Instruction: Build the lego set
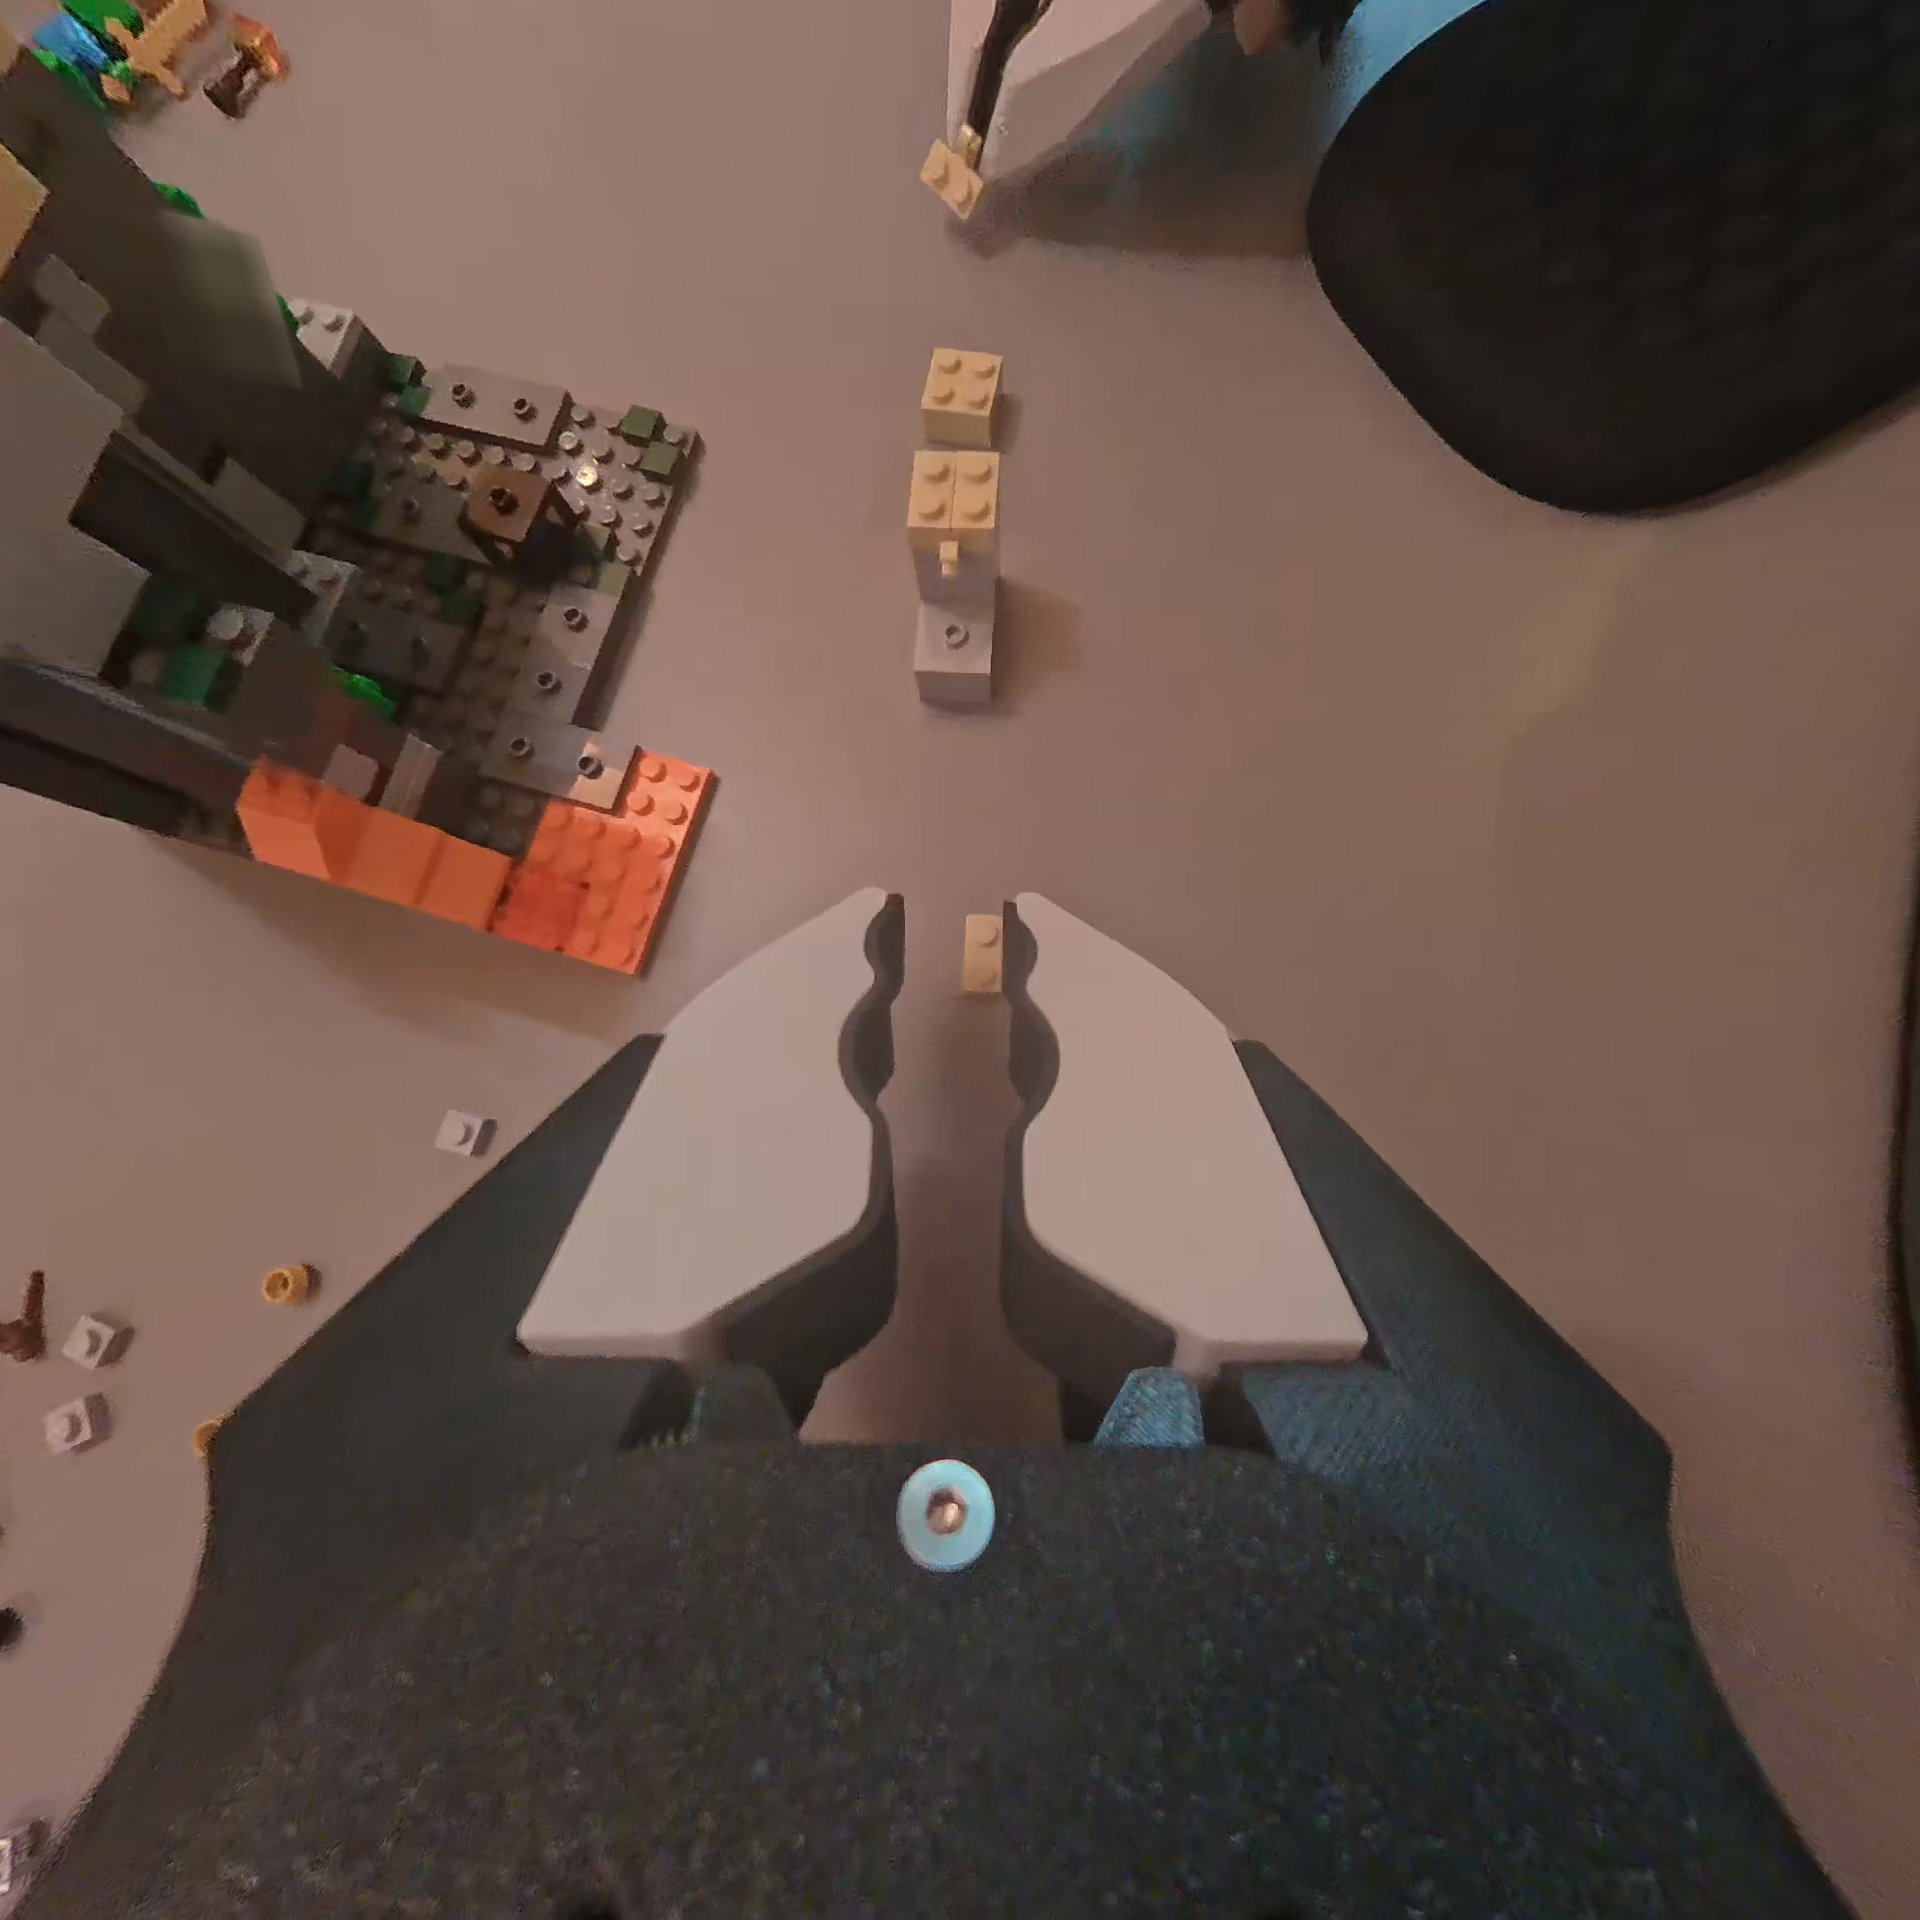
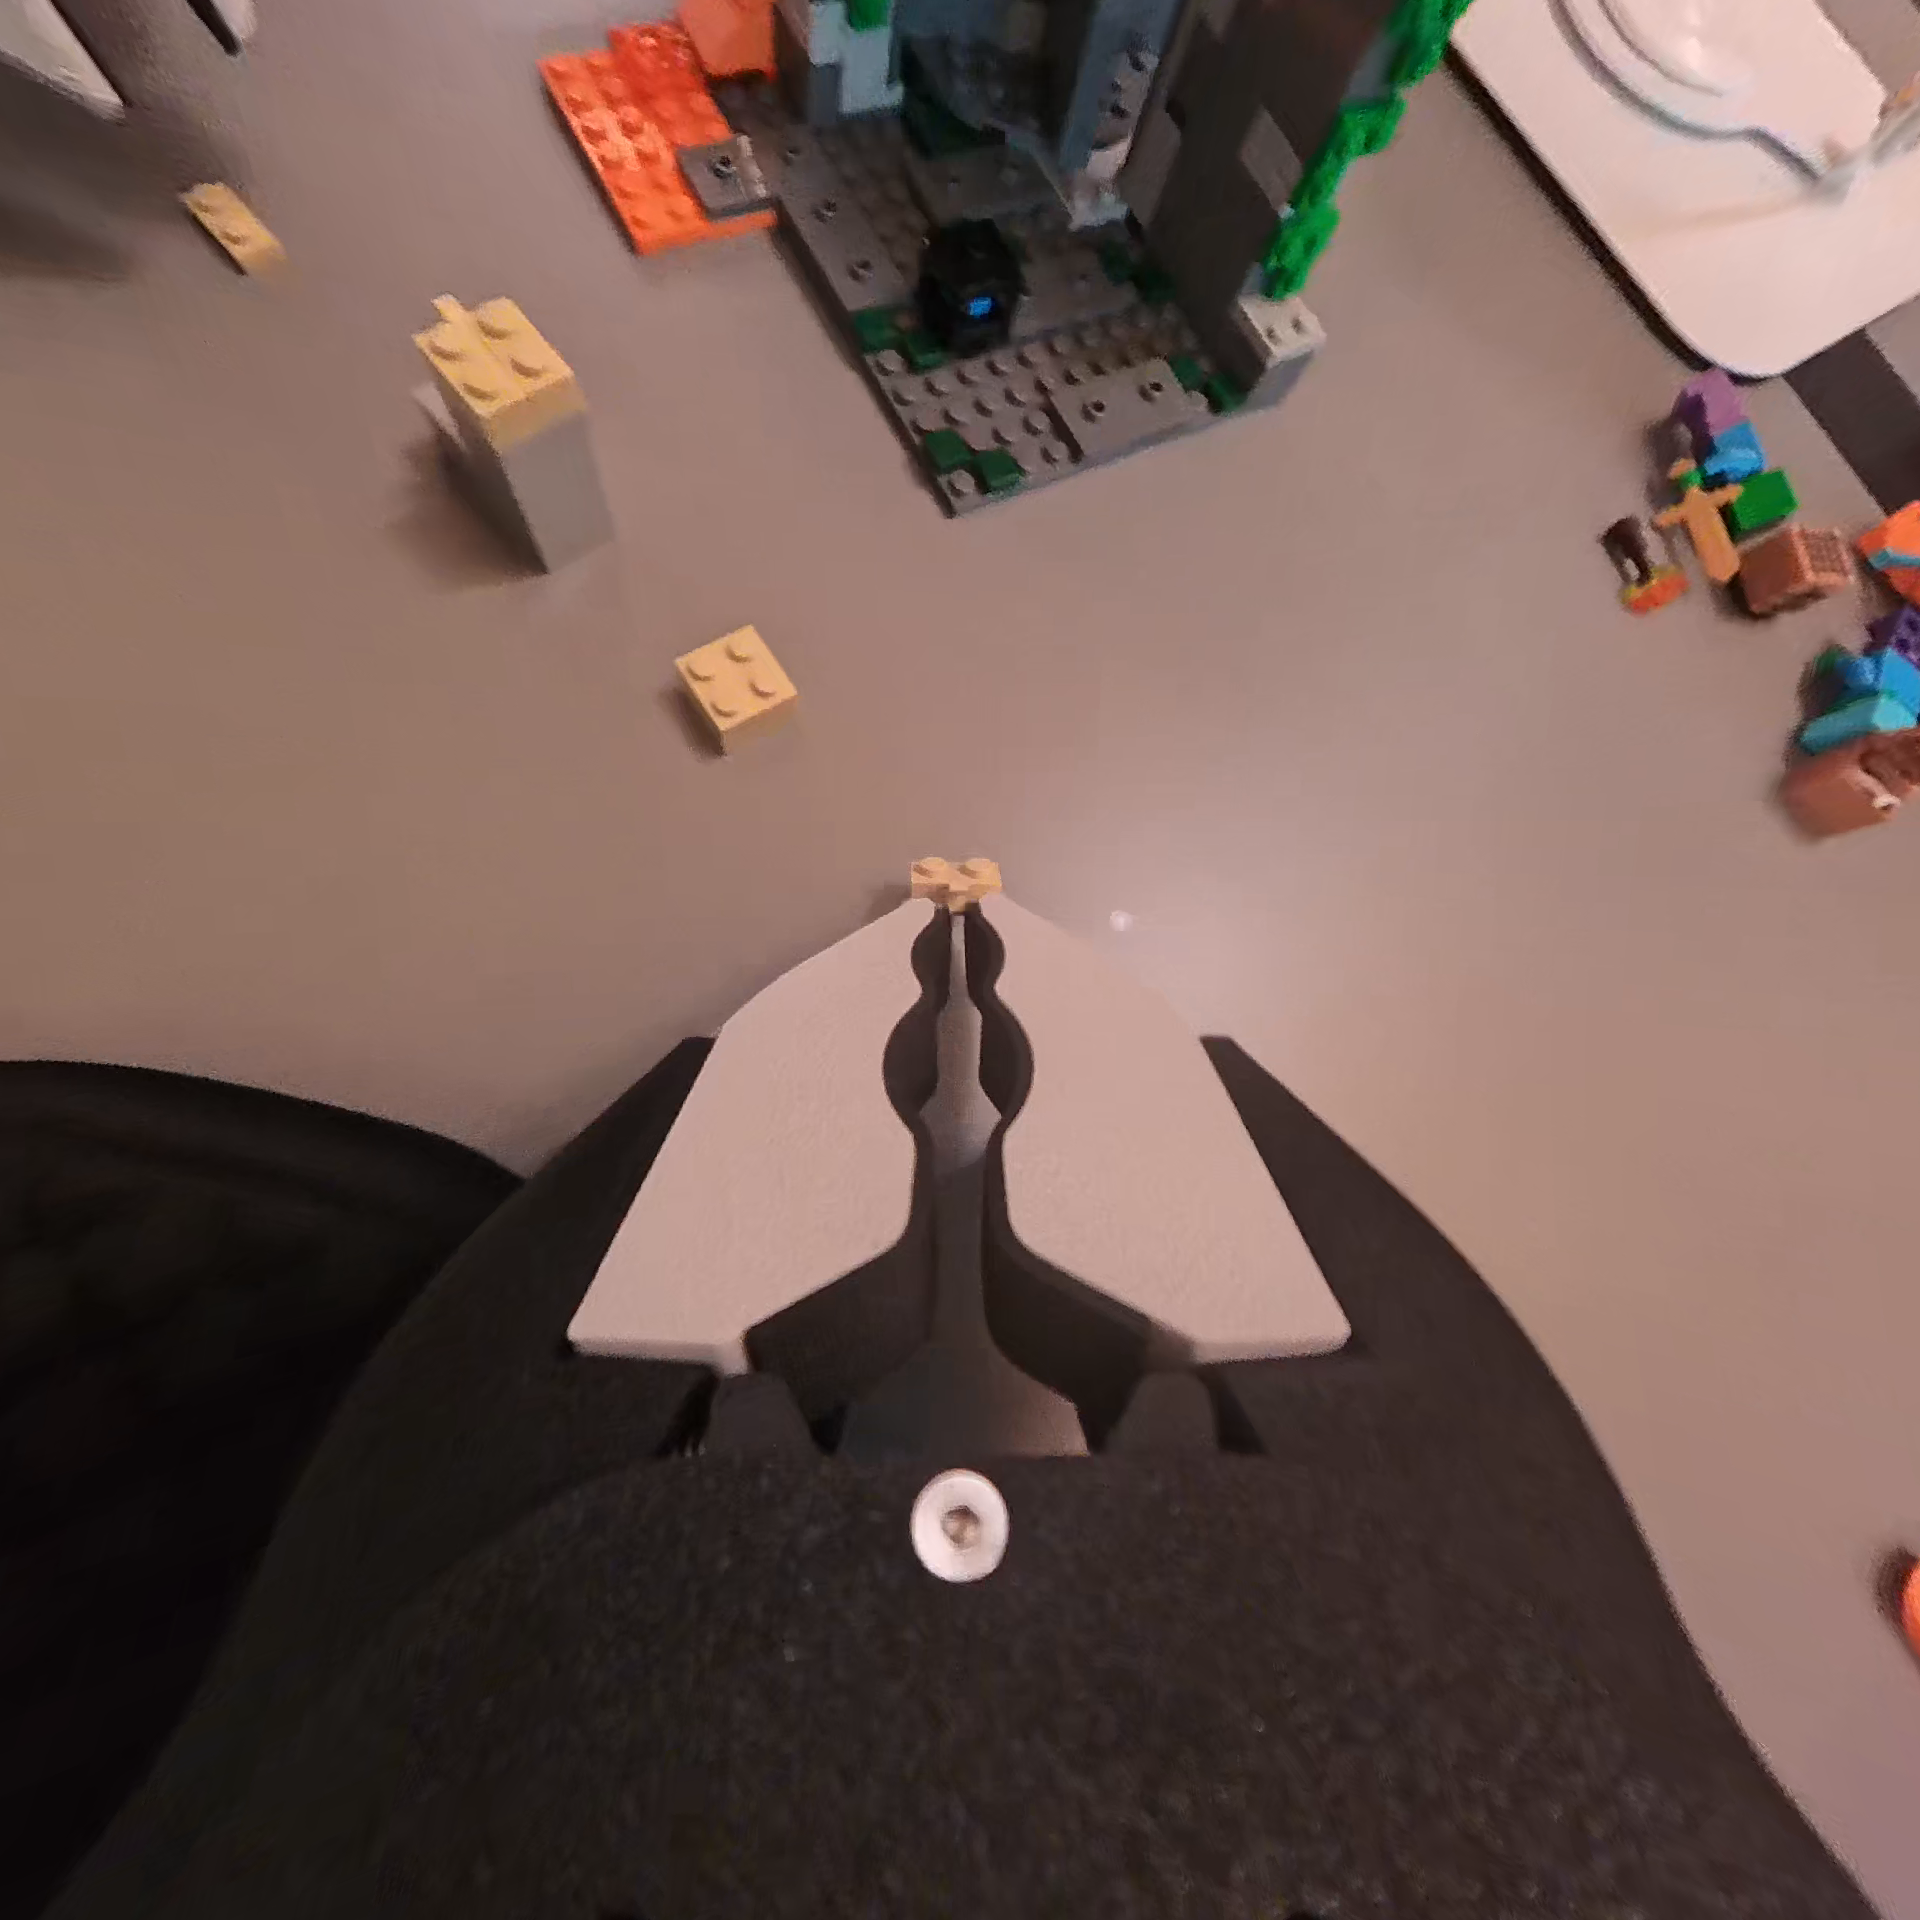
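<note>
My left gripper (image 1: pixel 954 920) is open. A small tan brick (image 1: pixel 982 954) lies on the grey table (image 1: pixel 1351 831) between its fingertips, close against the right pad (image 1: pixel 1023 935), with a clear gap to the left pad. The same brick (image 2: pixel 234 223) also shows lying flat in the right wrist view. My right gripper (image 2: pixel 956 914) is shut on a small tan two-stud plate (image 2: pixel 956 881), pinched at the very tips above the table. It also shows far off in the left wrist view (image 1: pixel 971 156). Between the grippers stand a grey tower with a tan top (image 1: pixel 954 499) and a tan 2x2 brick (image 1: pixel 961 395).
A grey brick build with an orange plate (image 1: pixel 613 862) stands to the left, and it is also in the right wrist view (image 2: pixel 1039 312). Small loose pieces (image 1: pixel 94 1340) lie at the left edge, and coloured pieces (image 2: pixel 1766 540) lie at the right. There is a dark rounded object (image 1: pixel 1621 260) and a white tray (image 2: pixel 1662 177). The tips of one gripper are about 20 cm away from the tips of the other.
</note>
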Tool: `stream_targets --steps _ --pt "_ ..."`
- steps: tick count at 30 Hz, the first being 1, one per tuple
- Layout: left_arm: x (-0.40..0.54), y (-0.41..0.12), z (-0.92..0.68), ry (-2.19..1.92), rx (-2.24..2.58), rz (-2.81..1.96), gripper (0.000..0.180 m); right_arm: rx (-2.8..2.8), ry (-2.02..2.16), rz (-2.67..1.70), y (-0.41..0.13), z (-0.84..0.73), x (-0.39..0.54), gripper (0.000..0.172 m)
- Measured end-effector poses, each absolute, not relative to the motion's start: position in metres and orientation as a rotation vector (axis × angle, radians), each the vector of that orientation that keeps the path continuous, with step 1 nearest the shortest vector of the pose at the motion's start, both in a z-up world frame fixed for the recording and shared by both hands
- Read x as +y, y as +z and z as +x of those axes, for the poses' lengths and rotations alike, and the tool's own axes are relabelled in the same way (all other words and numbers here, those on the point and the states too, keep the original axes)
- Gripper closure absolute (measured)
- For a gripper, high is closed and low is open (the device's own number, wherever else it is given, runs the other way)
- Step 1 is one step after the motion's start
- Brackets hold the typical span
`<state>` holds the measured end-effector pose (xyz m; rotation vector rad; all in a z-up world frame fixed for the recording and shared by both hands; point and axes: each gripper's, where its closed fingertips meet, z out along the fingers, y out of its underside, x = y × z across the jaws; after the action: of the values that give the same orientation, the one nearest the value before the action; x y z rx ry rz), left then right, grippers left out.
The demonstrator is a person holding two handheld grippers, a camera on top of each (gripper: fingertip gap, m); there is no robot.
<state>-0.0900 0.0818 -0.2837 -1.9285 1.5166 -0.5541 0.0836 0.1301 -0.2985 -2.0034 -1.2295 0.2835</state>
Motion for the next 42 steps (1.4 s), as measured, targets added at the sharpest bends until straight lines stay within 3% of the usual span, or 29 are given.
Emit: stream_targets --steps 17,26,42 --pt "0.086 -0.282 -0.087 -0.610 1.411 -1.853 0.163 -1.229 0.215 -2.082 -0.305 0.092 0.125 0.167" --pt "0.088 -0.271 -0.088 -0.631 1.352 -1.778 0.164 -1.174 0.261 -2.112 -0.298 0.092 0.120 0.154" --pt "0.092 -0.264 -0.087 -0.611 1.312 -1.710 0.165 -0.932 0.450 -1.717 -0.190 0.019 0.143 0.142"
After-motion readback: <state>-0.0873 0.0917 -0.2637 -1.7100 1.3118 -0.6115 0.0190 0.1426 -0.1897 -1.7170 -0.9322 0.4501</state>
